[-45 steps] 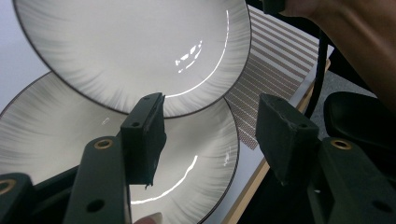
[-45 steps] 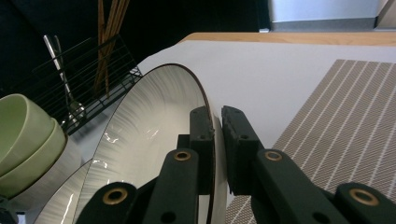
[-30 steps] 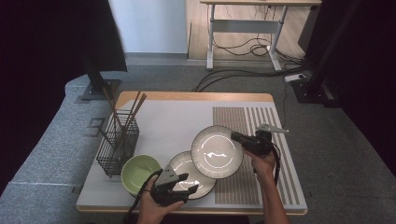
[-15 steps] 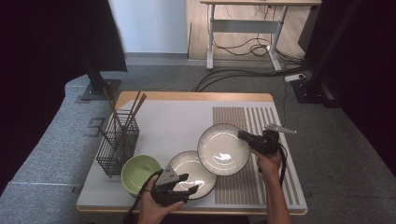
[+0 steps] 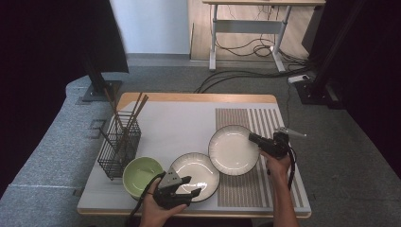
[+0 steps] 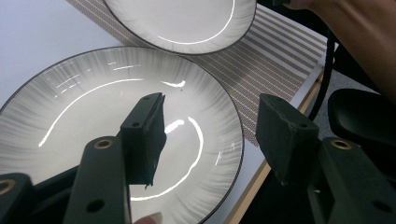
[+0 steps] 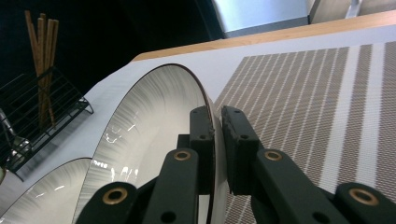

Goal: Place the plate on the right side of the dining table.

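While no lettering reads anywhere, right gripper (image 5: 255, 139) jaws clamp upper plate (image 5: 231, 150), left gripper (image 5: 187, 185) jaws agape.

1. The left gripper (image 5: 188, 185) is black, with a grey three-cornered plate on top and a black cable trailing from it toward the table's near edge.
2. In the left gripper view its jaws are matte black bars ending in blocky pads, with brass-coloured rivets at the joints.
3. The right gripper (image 5: 255, 140) is black too, with a pale plate, perhaps grey, behind it and a black cable looping beside the wrist.
4. Its jaws in the right gripper view carry the same brass-ringed holes.
5. Both forearms are bare, no sleeves visible.
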The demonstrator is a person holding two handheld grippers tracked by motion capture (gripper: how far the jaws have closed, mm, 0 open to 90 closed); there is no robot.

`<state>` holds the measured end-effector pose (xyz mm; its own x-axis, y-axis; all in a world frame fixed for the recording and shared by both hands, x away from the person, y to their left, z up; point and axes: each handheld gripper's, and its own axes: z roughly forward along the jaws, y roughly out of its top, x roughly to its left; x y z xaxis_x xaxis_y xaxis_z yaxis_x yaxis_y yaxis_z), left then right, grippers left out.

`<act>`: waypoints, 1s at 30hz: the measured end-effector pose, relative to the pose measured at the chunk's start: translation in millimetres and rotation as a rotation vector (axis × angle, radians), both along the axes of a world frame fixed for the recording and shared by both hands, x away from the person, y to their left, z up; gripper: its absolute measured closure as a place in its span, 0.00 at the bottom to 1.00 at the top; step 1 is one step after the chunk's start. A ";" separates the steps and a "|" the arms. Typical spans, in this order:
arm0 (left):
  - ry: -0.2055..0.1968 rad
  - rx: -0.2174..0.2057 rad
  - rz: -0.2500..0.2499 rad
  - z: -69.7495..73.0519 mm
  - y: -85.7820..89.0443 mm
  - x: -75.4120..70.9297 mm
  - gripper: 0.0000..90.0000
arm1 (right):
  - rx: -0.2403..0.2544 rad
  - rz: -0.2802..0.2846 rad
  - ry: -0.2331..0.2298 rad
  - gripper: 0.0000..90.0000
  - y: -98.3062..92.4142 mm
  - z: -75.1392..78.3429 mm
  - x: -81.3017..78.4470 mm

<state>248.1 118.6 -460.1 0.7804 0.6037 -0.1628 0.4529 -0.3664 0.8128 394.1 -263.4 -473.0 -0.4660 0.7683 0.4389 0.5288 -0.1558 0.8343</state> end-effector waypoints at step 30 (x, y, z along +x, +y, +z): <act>0.001 0.003 -0.003 -0.7 -0.8 -1.1 0.47 | 0.002 -0.154 0.045 0.93 -51.0 -19.4 10.2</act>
<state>247.0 117.8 -460.9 0.7823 0.6015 -0.1619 0.4529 -0.3707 0.8109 404.3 -314.4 -492.4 -0.3224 0.8282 0.4585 0.5358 -0.2397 0.8096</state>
